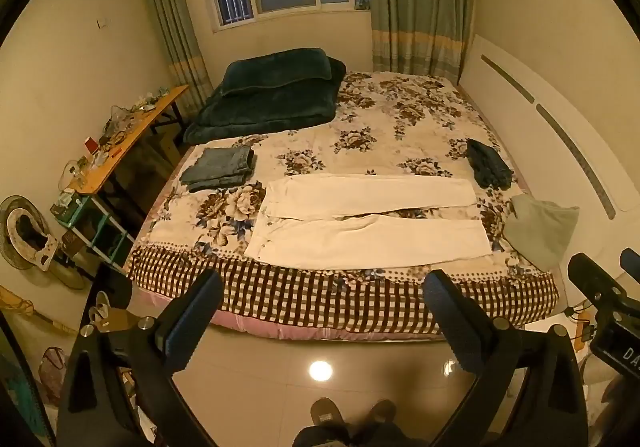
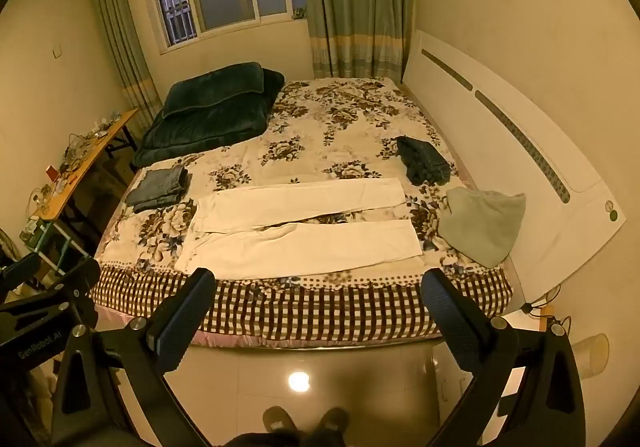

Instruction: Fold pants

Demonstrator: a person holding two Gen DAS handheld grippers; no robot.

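Observation:
White pants [image 1: 368,223] lie flat on the floral bed [image 1: 400,115], waist to the left, both legs stretched to the right near the front edge; they also show in the right wrist view [image 2: 304,227]. My left gripper [image 1: 322,287] is open and empty, held above the floor in front of the bed, short of the pants. My right gripper [image 2: 318,283] is open and empty too, beside the left one. The right gripper's body shows at the right edge of the left wrist view [image 1: 604,299].
Folded grey pants [image 1: 220,167] lie at the bed's left. A dark crumpled garment [image 1: 490,163] and a pale green garment [image 1: 540,225] lie at the right. A dark green quilt [image 1: 268,95] is at the back. A cluttered wooden table [image 1: 128,139] stands left. White headboard [image 1: 540,119] at right.

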